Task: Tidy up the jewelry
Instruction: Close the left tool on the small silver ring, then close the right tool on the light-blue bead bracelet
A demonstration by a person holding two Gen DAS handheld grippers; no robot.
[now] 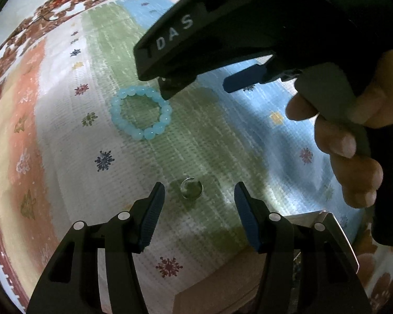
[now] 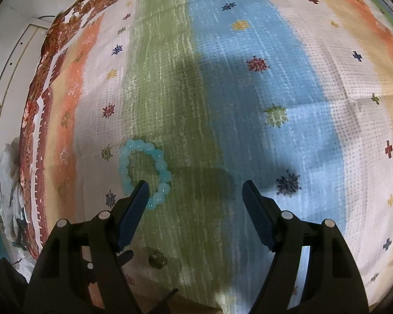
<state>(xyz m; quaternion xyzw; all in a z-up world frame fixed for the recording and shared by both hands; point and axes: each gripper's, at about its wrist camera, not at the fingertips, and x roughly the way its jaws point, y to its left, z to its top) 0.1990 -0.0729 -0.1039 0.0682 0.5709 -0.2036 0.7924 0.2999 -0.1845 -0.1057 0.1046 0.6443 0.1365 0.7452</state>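
A light blue bead bracelet (image 1: 149,133) (image 2: 162,166) lies flat on a striped patterned cloth (image 1: 196,136). A small shiny ring (image 1: 191,189) (image 2: 157,259) lies nearer on the green stripe. My left gripper (image 1: 199,191) points down over the ring, open, with the ring on the cloth between its fingertips and no pad touching it. My right gripper (image 2: 196,185) (image 1: 201,86) is open above the cloth. Its left fingertip (image 2: 141,187) hangs over the bracelet's near edge, and nothing is held.
A person's hand (image 1: 353,157) grips the right gripper's handle. A box with a pale rim (image 1: 332,222) and brown inside stands at the lower right of the left wrist view. The cloth (image 2: 222,78) spreads wide to the right. Crumpled fabric (image 2: 7,183) lies off its left edge.
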